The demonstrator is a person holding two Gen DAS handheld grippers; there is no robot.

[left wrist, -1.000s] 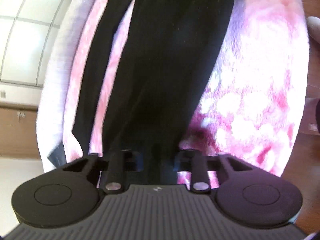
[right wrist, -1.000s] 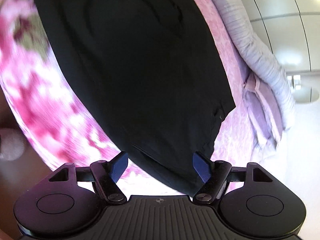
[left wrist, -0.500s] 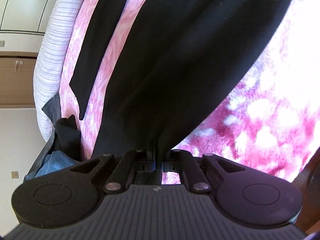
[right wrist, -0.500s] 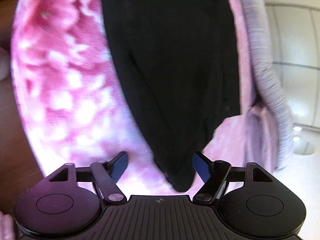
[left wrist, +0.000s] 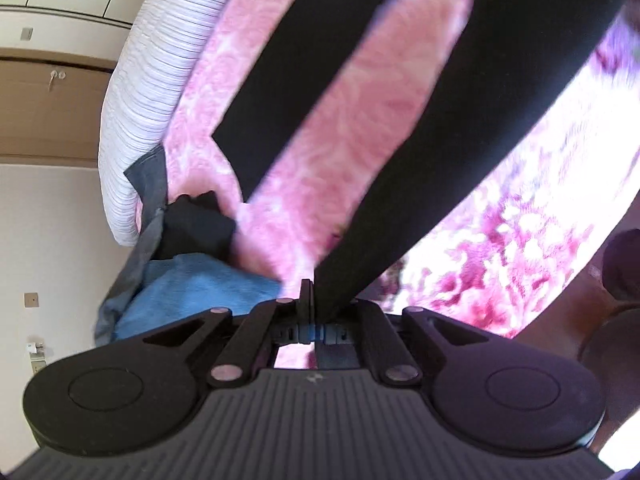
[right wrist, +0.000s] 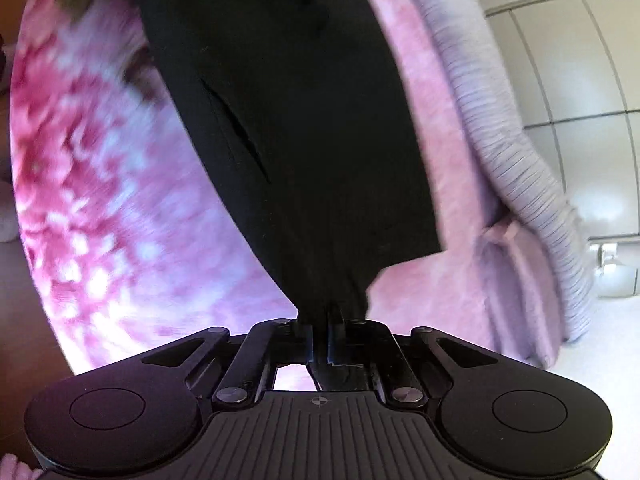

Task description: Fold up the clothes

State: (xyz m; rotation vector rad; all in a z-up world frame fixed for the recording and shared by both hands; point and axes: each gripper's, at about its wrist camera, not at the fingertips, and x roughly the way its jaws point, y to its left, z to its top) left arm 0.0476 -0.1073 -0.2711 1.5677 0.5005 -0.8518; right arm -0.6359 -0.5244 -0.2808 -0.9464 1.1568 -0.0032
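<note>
Left gripper (left wrist: 314,300) squeezing tight on a corner of the black clothes (left wrist: 432,128), cloth pinched right between the fingers. Stretching up and away from the tips, the black clothes lying over the pink blanket (left wrist: 348,120). Splitting into two long dark strips, one just left of the other, pink showing between them. Sitting off to the left of the tips, a blue cloth (left wrist: 192,292) with a dark bundle (left wrist: 192,232) just above it. Curving farther left, a white striped cover (left wrist: 160,68).

Right gripper (right wrist: 320,328) also squeezing tight on the black clothes (right wrist: 296,120), another bunched end caught between the fingers. Spreading wide above the tips over the pink blanket (right wrist: 100,184). Lying to the right, a pale striped cover (right wrist: 508,136).
</note>
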